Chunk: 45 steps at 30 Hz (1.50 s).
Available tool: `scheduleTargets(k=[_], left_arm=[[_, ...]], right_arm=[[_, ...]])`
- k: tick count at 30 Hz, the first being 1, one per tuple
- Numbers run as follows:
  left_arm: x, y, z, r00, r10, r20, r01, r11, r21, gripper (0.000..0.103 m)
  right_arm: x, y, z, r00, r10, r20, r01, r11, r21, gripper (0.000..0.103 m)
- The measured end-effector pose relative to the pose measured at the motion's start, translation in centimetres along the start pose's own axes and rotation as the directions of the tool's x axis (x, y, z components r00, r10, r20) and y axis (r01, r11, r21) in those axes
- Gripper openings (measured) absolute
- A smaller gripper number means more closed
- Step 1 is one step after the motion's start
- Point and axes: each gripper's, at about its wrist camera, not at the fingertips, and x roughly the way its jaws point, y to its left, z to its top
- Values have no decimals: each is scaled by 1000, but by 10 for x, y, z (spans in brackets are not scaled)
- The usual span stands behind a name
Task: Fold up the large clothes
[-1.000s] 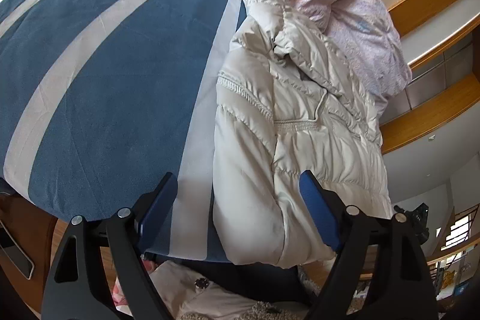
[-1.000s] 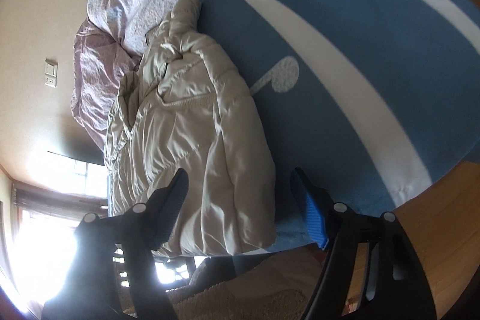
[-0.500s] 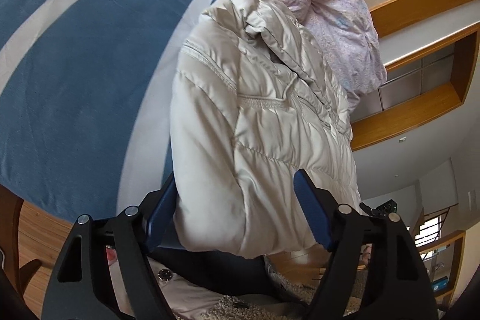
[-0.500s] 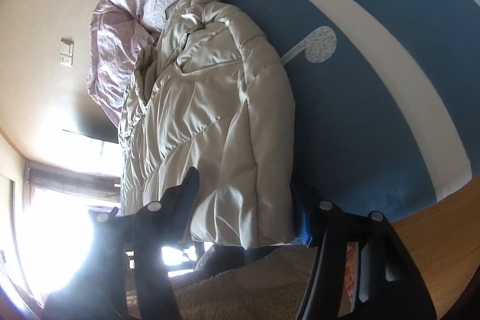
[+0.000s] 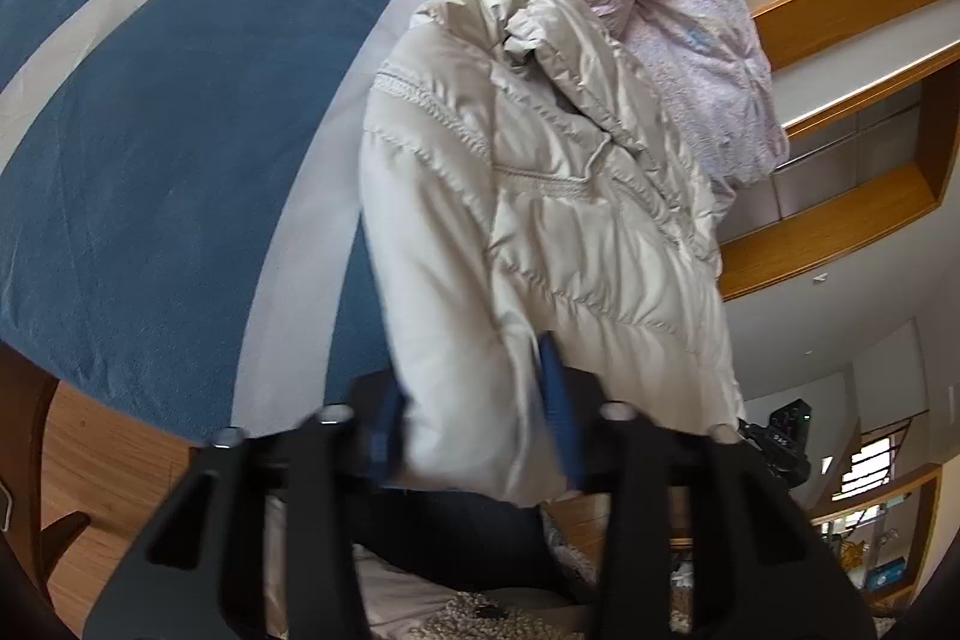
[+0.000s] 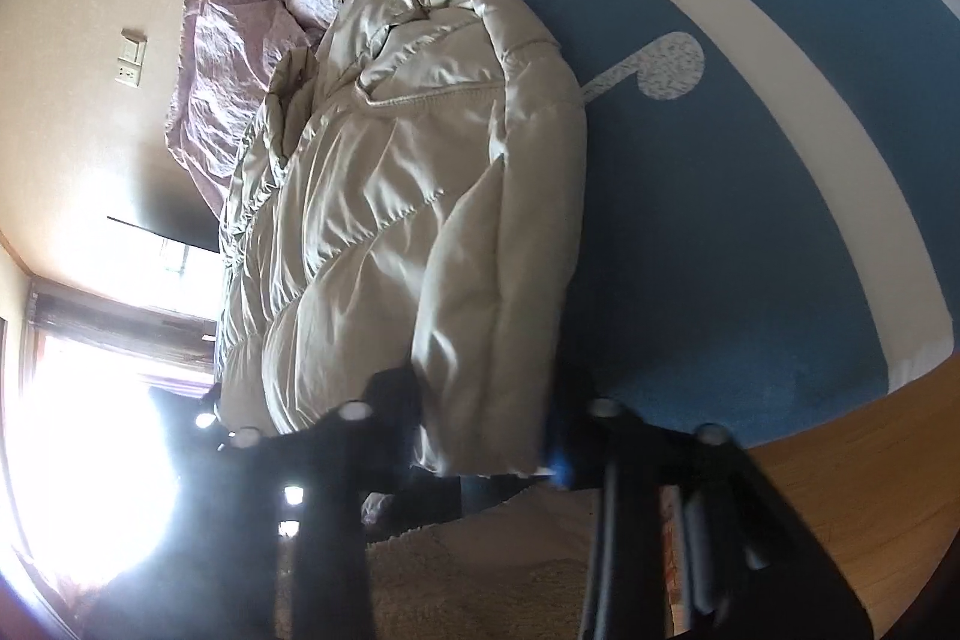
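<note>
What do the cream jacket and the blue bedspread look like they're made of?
Cream jacket: probably a slick synthetic shell with padded fill, judging by its soft sheen and puffy stitched quilting. Blue bedspread: likely fleece or brushed fabric; it looks matte and faintly napped, with pale stripes.

Your cream quilted puffer jacket (image 5: 540,220) (image 6: 408,208) lies folded lengthwise on the blue striped bedspread (image 5: 150,130), collar toward the far end, hem overhanging the near edge.

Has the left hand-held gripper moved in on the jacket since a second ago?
Yes. The left hand-held gripper has come forward and rightward off the bed's white stripe, and its fingers now close around the jacket hem.
</note>
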Motion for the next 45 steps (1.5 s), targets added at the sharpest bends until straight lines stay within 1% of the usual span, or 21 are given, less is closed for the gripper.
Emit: scheduleTargets(k=[1,4,8,12,16,20,22,26,31,34,40,45], left_arm=[[-1,0,0,1000,-2,5,2,1000,-1,26],[-7,-5,1,999,-20,29,20,1000,15,18],[-16,-13,5,998,-31,59,28,999,44,15],[-26,-14,9,992,-73,98,70,997,32,13],[-38,-18,10,983,-113,144,107,993,47,12],[-50,-23,16,973,-139,187,131,990,52,10],[-54,-24,22,966,-157,206,150,987,53,10],[-55,-34,31,960,-155,231,139,987,84,9],[-57,-42,41,957,-157,246,134,985,105,9],[-60,-51,53,950,-164,267,138,984,117,9],[-60,-65,75,938,-177,297,141,980,140,9],[-56,-83,98,932,-173,319,120,976,181,9]], right_arm=[[-2,1,0,1000,6,10,-6,1000,1,21],[-14,10,1,997,43,62,-42,999,-11,18],[-32,23,4,989,73,130,-68,997,-47,16],[-44,34,5,978,93,189,-82,994,-66,16],[-52,44,4,964,118,240,-100,991,-84,15],[-63,50,7,942,153,297,-132,987,-91,15],[-68,52,11,927,180,328,-159,983,-90,15],[-72,62,20,900,221,375,-199,975,-97,15],[-82,73,33,879,242,411,-213,970,-116,15],[-85,80,42,866,254,431,-221,967,-126,15],[-87,88,53,844,252,474,-208,968,-143,15],[-86,100,65,828,239,507,-180,970,-163,15]])
